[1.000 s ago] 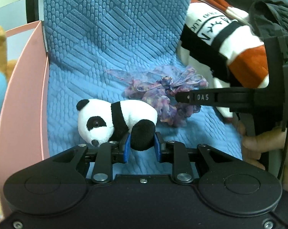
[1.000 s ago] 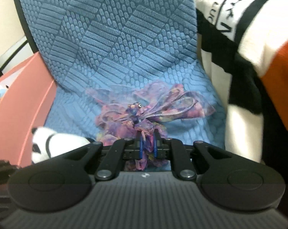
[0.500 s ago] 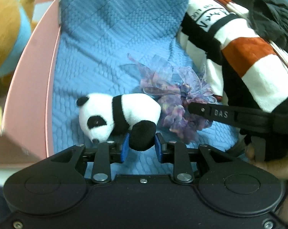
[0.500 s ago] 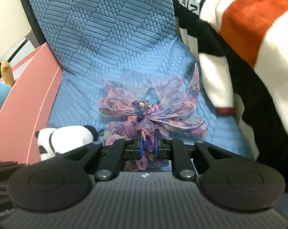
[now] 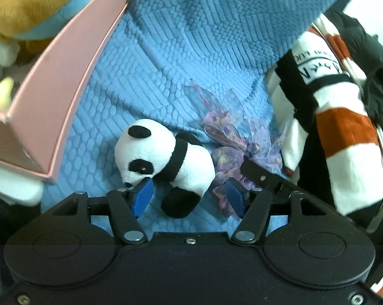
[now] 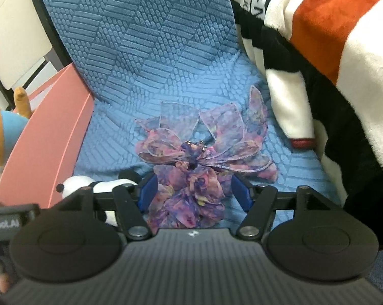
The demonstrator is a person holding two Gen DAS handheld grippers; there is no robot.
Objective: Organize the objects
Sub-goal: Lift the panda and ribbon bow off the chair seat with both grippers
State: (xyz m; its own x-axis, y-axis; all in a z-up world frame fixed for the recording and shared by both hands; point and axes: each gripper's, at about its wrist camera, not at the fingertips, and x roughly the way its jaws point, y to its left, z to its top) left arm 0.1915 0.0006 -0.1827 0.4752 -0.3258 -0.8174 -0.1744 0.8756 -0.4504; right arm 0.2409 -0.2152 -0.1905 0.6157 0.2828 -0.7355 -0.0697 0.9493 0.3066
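A small black-and-white panda plush (image 5: 163, 162) lies on the blue textured seat cover (image 5: 191, 50). My left gripper (image 5: 188, 199) straddles its black hind leg; the jaws are opening and the blue pads (image 5: 141, 198) stand clear of the leg. Just right of the panda lies a purple ribbon hair bow (image 5: 232, 137). In the right wrist view the bow (image 6: 199, 152) rests on the cover, its ruffled lower part between the opening jaws of my right gripper (image 6: 194, 195), whose pads no longer pinch it. The panda (image 6: 77, 185) peeks out at lower left.
A pink box (image 5: 64, 96) stands along the left of the seat and holds an orange-and-blue plush (image 5: 26, 5). A white, black and rust striped blanket (image 6: 318, 38) is piled on the right. The cover rises up the seat back behind.
Both grippers have gone from shut to open: the left has let go of the panda's leg, the right has let go of the bow. The left wrist has rolled, tilting its view.
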